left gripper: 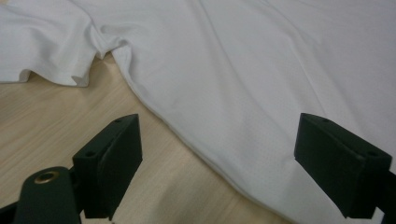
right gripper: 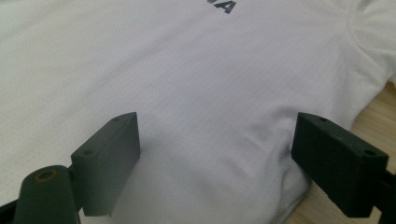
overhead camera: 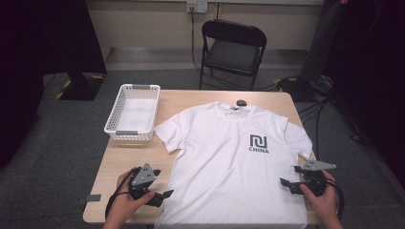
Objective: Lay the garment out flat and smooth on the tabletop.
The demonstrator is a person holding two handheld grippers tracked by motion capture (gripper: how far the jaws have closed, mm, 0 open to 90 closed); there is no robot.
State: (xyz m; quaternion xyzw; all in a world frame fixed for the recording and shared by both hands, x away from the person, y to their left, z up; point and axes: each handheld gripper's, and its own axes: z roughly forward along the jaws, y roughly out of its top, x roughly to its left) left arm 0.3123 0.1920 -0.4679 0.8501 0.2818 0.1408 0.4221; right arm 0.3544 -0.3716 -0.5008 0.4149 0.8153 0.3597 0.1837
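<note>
A white T-shirt [overhead camera: 229,157] with a dark "CHINA" logo [overhead camera: 258,143] lies flat, front up, on the wooden table [overhead camera: 124,157]. My left gripper [overhead camera: 162,195] is open at the shirt's lower left side edge, held in a hand. In the left gripper view its open jaws straddle the shirt's side seam [left gripper: 187,135], one over bare wood. My right gripper [overhead camera: 289,185] is open at the shirt's lower right edge. In the right gripper view the shirt fabric [right gripper: 210,107] lies between the open jaws, with its edge [right gripper: 299,196] near the right jaw.
An empty white plastic basket [overhead camera: 133,111] stands on the table's far left corner. A small dark object [overhead camera: 241,102] lies just beyond the collar. A black folding chair [overhead camera: 232,50] stands behind the table. Cables run on the floor at the right [overhead camera: 325,109].
</note>
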